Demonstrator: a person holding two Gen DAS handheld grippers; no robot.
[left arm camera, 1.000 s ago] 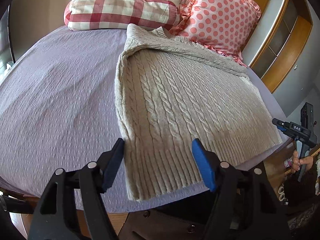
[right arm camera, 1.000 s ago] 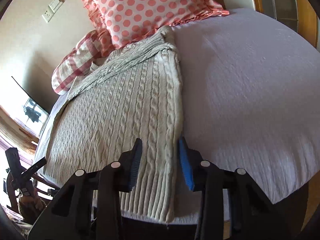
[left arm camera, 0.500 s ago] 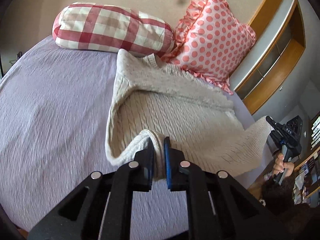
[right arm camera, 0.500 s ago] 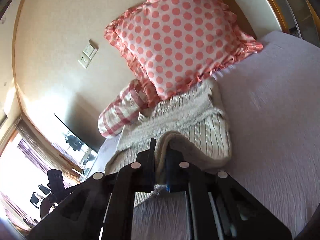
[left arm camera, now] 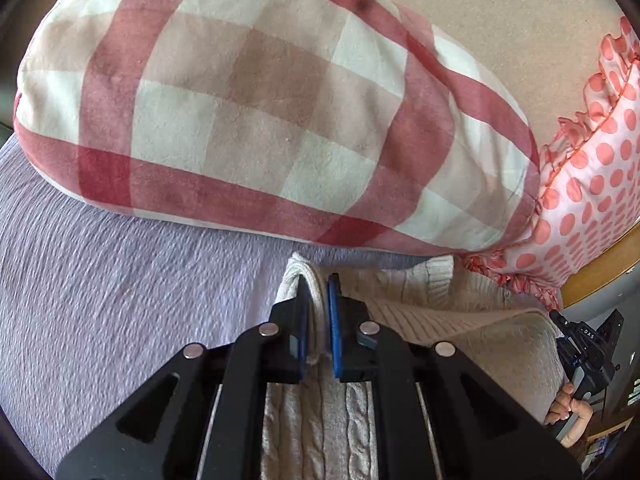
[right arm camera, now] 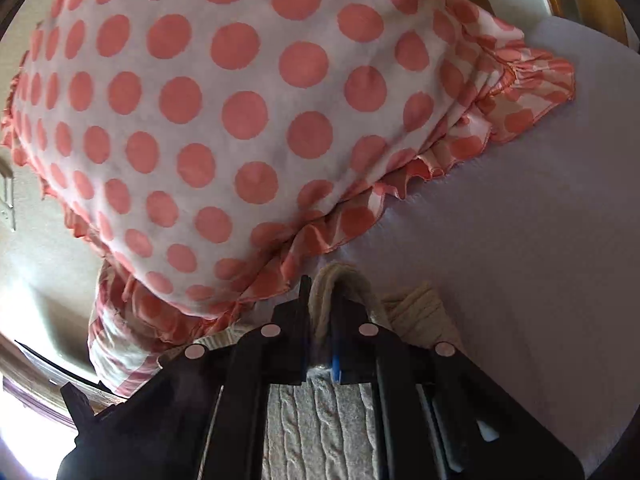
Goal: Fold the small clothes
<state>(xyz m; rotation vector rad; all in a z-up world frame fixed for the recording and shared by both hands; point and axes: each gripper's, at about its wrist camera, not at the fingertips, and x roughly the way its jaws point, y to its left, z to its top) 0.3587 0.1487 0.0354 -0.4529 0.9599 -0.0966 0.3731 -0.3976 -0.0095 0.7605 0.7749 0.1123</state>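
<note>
The left tongs [left arm camera: 319,300] are pinching a fold of the cream cable-knit sweater [left arm camera: 420,292], which is lying on the lilac bedspread [left arm camera: 120,300] close under the red-and-white checked pillow [left arm camera: 260,112]. The right tongs [right arm camera: 322,300] are clamping another bunched fold of the sweater [right arm camera: 416,312] just below the frilled pink polka-dot cushion [right arm camera: 240,112], which is crowding the space ahead. The person's right hand [left arm camera: 568,408] is showing at the left view's far edge, gripping the other tool's handle.
</note>
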